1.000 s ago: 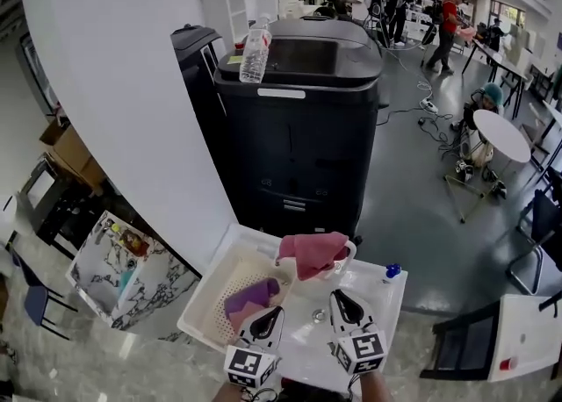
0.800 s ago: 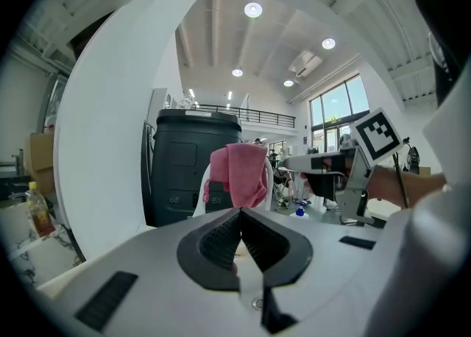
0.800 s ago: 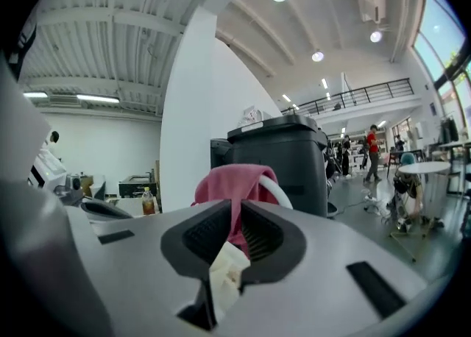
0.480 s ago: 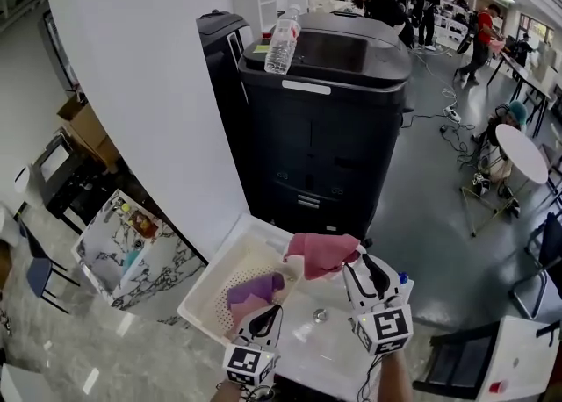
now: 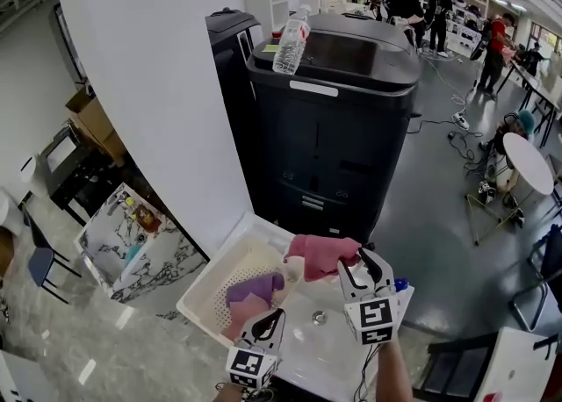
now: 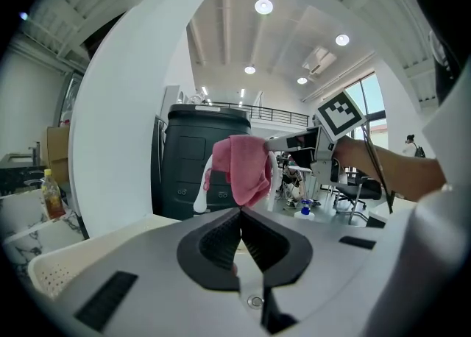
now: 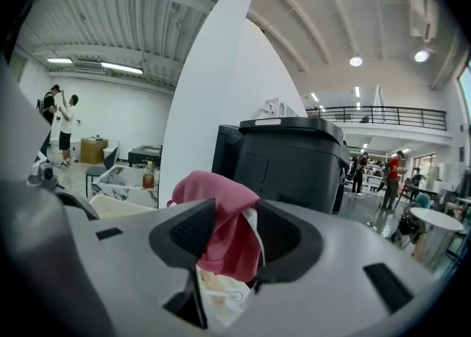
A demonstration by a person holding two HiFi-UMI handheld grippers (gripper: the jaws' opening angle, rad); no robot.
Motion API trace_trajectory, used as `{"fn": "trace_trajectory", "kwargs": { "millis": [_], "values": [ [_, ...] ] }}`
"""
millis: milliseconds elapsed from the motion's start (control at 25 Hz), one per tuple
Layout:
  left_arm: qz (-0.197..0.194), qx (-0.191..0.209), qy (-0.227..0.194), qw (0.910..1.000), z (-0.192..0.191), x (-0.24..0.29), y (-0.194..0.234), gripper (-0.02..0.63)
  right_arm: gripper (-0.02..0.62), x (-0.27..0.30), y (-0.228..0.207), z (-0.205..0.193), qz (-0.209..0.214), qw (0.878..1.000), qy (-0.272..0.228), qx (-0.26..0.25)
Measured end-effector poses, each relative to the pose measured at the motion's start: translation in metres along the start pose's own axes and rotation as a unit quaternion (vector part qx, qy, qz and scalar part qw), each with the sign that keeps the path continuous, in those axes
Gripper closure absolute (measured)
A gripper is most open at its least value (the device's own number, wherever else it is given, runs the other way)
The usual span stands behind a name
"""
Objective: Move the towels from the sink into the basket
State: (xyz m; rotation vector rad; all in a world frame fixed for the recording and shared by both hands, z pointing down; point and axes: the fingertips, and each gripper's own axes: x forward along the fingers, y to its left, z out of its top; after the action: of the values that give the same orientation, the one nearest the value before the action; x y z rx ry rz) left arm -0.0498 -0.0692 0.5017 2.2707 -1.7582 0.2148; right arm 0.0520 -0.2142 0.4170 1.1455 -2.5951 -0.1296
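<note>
basket [image 5: 230,262] w/ purple towel [image 5: 255,287], pink towel [image 5: 321,254] over sink [image 5: 323,349]

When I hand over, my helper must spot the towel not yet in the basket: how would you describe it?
Before the black machine stands a white sink with a white basket at its left. A rose-pink towel hangs over the sink's white faucet, between the right tool's jaws, which have just been opening. Unlike the purple towel and pink towel lying in the basket, it hangs up high.

Left gripper [image 6: 240,218]: jaws are sitting closed, nothing between them. Pink towel [image 6: 241,170]: is hanging over a white curved fixture [image 6: 275,181] ahead. White basket [image 6: 44,273]: is lying lower left.
</note>
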Motion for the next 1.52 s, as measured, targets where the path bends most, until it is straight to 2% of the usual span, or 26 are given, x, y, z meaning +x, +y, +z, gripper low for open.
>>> {"fn": "trace_trajectory", "kwargs": {
  "millis": [160, 200, 320, 640, 1200, 1520],
  "values": [
    [0.008, 0.001, -0.002, 1.0000, 0.001, 0.000, -0.001, 0.598, 0.427, 0.003, -0.001, -0.002, -0.010, 1.000, 0.001, -0.008],
    [0.012, 0.001, -0.003, 0.9999, 0.001, 0.000, 0.000, 0.598, 0.462, 0.003, -0.002, -0.002, -0.014, 1.000, -0.002, -0.008],
    [0.025, 0.002, -0.005, 0.9997, 0.000, -0.004, 0.004, 0.598, 0.508, 0.003, -0.005, -0.003, -0.017, 1.000, -0.006, -0.007],
    [0.045, 0.003, -0.018, 0.9988, 0.004, -0.013, 0.005, 0.598, 0.551, -0.002, -0.005, 0.008, -0.006, 1.000, -0.027, 0.009],
    [0.070, 0.008, -0.039, 0.9968, 0.011, -0.026, 0.005, 0.598, 0.555, -0.046, -0.002, 0.095, 0.018, 0.990, -0.137, 0.001],
    [0.092, 0.003, -0.048, 0.9946, 0.016, -0.044, 0.027, 0.598, 0.555, -0.058, 0.025, 0.145, 0.040, 0.981, -0.189, -0.016]
  ]
}}
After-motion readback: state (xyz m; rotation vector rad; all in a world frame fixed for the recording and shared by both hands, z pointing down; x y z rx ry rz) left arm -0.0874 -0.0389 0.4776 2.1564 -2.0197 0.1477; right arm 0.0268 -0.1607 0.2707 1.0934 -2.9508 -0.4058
